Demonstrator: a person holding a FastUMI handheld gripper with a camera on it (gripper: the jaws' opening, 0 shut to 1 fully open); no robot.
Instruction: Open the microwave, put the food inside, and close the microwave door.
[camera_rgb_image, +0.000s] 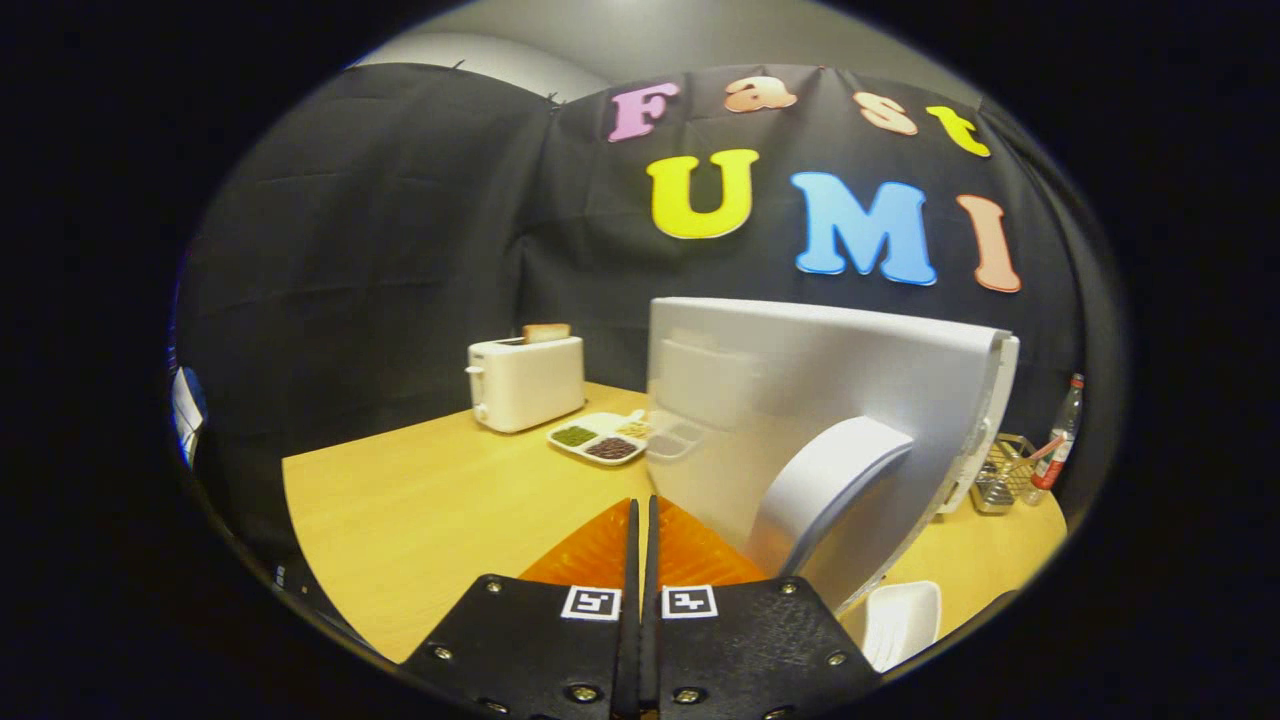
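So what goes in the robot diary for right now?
gripper: shut, empty | microwave door: swung open, right of fingers | white dish: on table

The gripper (641, 520) at the lower centre of the frame has two flat plates fastened with round screws, each bearing a small square black-and-white marker near its front inner corner.

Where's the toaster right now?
In the gripper view, the white toaster stands at the table's far end against the black cloth, beyond the shut fingers, just behind the divided plate and beside the microwave.
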